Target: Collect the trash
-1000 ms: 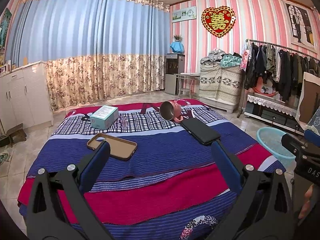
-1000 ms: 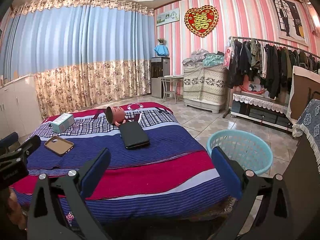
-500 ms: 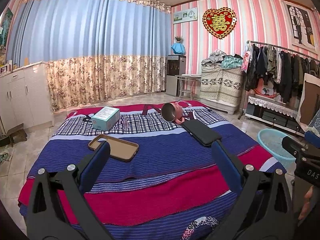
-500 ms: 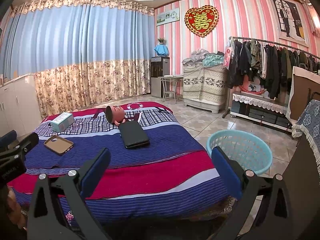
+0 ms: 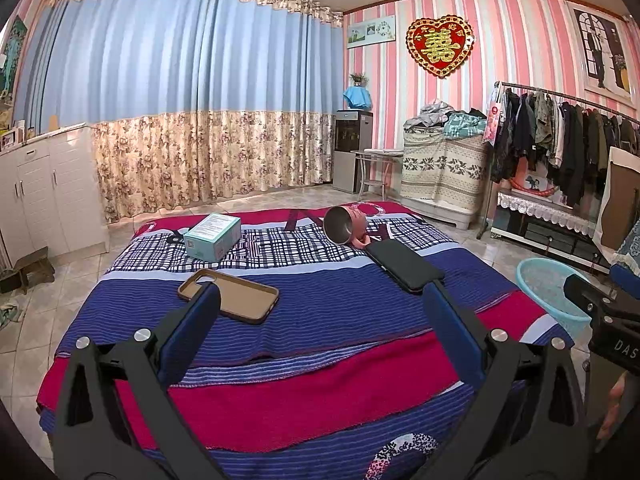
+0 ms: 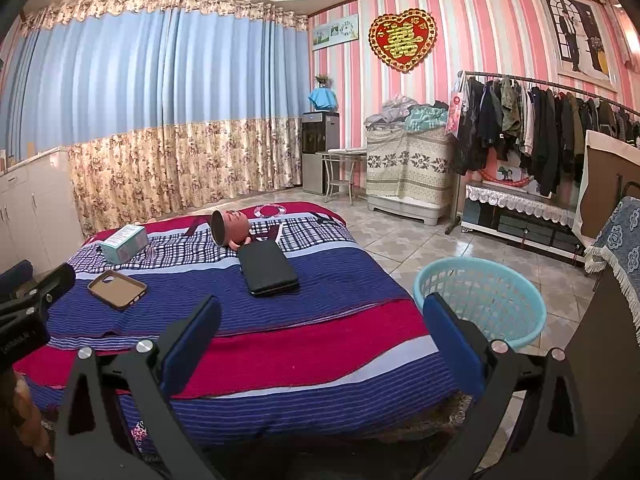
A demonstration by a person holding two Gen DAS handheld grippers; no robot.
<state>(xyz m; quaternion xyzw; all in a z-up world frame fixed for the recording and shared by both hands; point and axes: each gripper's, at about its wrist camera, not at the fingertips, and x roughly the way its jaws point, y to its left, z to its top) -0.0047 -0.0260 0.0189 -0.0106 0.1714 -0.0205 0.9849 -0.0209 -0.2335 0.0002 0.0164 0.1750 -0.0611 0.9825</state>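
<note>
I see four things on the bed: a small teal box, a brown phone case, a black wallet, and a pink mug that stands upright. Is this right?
Not quite. The pink mug lies on its side, its open mouth facing the camera, as the left wrist view shows. The rest holds: the small teal box, the brown phone case and the black wallet are on the bed.

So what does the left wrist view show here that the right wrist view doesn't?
Only the left wrist view shows the small wooden stool on the floor beside the white cabinets.

Only the right wrist view shows the whole light blue laundry basket on the tiles; the left view cuts it off.

Both show the striped bed with the teal box, brown phone case, tipped pink mug and black case, plus an open, empty tool.
</note>
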